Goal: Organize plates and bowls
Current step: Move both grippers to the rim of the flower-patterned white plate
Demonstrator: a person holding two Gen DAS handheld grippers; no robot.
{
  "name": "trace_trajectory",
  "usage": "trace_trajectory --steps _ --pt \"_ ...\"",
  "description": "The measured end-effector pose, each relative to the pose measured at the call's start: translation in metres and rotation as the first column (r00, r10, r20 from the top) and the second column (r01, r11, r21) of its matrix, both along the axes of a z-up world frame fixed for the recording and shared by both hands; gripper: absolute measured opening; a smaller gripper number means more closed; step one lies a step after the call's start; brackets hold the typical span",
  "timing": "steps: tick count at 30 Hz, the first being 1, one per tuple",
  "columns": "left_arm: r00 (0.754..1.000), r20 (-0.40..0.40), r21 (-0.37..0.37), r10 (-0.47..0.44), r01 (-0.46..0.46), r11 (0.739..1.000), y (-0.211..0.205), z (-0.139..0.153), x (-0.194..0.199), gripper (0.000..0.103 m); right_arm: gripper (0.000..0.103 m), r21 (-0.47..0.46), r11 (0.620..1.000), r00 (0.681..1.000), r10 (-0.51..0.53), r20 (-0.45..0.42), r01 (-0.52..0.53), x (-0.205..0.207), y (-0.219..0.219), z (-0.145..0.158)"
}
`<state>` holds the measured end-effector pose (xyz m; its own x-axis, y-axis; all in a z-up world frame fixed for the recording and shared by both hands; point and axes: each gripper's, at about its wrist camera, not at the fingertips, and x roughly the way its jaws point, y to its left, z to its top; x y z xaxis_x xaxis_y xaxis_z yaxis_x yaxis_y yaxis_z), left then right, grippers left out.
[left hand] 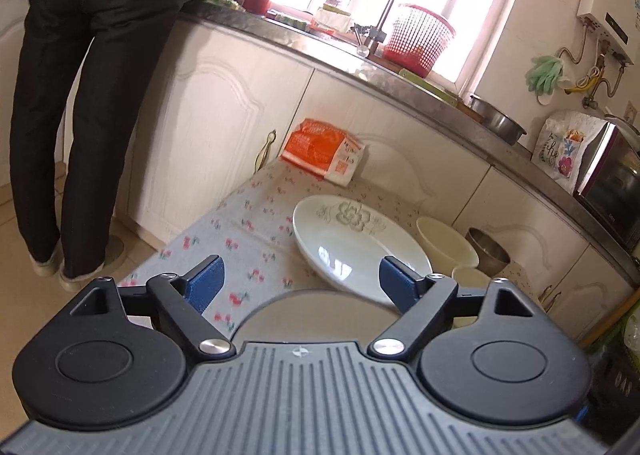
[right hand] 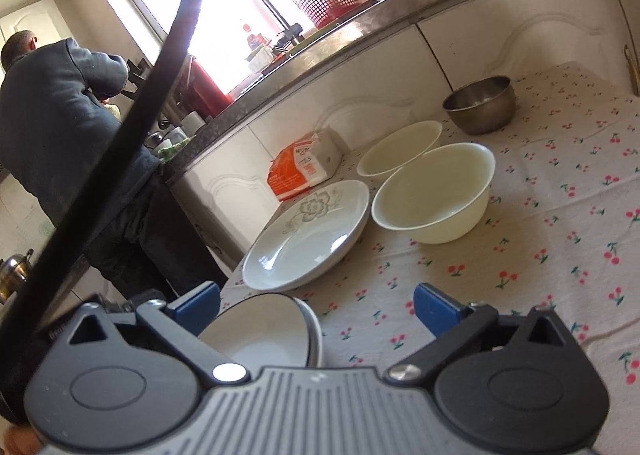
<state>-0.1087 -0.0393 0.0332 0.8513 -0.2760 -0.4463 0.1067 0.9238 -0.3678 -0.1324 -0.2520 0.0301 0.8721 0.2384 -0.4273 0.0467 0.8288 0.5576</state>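
Observation:
A white plate with a grey flower print (left hand: 352, 243) (right hand: 308, 235) lies on the cherry-print tablecloth (left hand: 248, 223) (right hand: 560, 215). Two cream bowls (right hand: 434, 193) (right hand: 400, 147) and a steel bowl (right hand: 480, 105) stand behind it; they also show in the left wrist view, cream bowl (left hand: 446, 241), steel bowl (left hand: 488, 251). A smaller white plate with a dark rim (right hand: 264, 335) (left hand: 316, 319) lies at the near edge. My left gripper (left hand: 300, 279) is open above that small plate. My right gripper (right hand: 316, 307) is open, its left finger beside the small plate.
An orange and white packet (left hand: 324, 153) (right hand: 304, 165) leans against the white cabinets at the table's back. A person (left hand: 80, 95) (right hand: 72, 127) stands at the counter to the left. The counter above holds a red basket (left hand: 420, 39) and a steel basin (left hand: 498, 119).

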Motion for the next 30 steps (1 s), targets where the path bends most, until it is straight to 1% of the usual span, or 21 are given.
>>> trace_trajectory --steps 3,4,6,8,9,12,14,17,22,26,30 --pt "1.0 0.021 0.014 0.021 -0.021 1.0 -0.003 0.007 0.012 0.103 0.102 -0.012 1.0 1.0 -0.01 0.023 0.01 0.0 -0.001 0.001" --pt "0.999 0.036 0.021 0.024 -0.025 0.999 -0.005 0.01 0.016 0.103 0.102 -0.025 1.0 1.0 -0.002 0.018 0.002 0.001 -0.001 0.002" --pt "0.998 0.055 0.06 0.025 -0.029 0.998 -0.009 0.015 0.026 0.103 0.102 -0.051 0.999 1.0 0.01 0.006 -0.01 0.004 0.0 0.004" --pt "0.997 0.067 0.095 0.027 -0.034 0.995 -0.011 0.017 0.035 0.103 0.102 -0.053 0.998 1.0 0.026 -0.003 -0.026 0.009 -0.001 0.005" --pt "0.998 0.068 0.092 0.018 -0.024 0.995 -0.011 0.018 0.041 0.103 0.102 -0.047 0.998 0.999 0.038 -0.009 -0.039 0.012 -0.002 0.004" --pt "0.999 0.05 0.044 0.007 -0.009 0.999 -0.008 0.018 0.059 0.103 0.102 -0.025 0.999 0.998 0.039 -0.041 -0.04 0.023 -0.003 0.003" --pt "0.999 0.05 0.035 -0.008 0.007 0.999 -0.008 0.015 0.068 0.103 0.102 -0.007 0.999 0.997 0.047 -0.058 -0.047 0.032 -0.003 0.004" --pt "0.999 0.04 0.026 -0.025 0.024 0.999 -0.008 0.008 0.078 0.103 0.102 -0.002 0.998 0.996 0.065 -0.056 -0.065 0.045 -0.001 0.009" --pt "0.996 -0.016 -0.04 -0.085 0.084 0.996 -0.002 -0.01 0.086 0.103 0.102 0.047 0.993 0.99 0.112 -0.081 -0.108 0.073 0.003 0.009" --pt "0.994 -0.048 -0.063 -0.099 0.096 0.993 0.001 -0.016 0.093 0.103 0.102 0.074 0.988 0.983 0.142 -0.115 -0.134 0.095 0.007 0.005" --pt "0.993 -0.068 -0.084 -0.096 0.09 0.992 0.007 -0.018 0.094 0.103 0.102 0.072 0.989 0.978 0.142 -0.154 -0.132 0.109 0.007 -0.001"
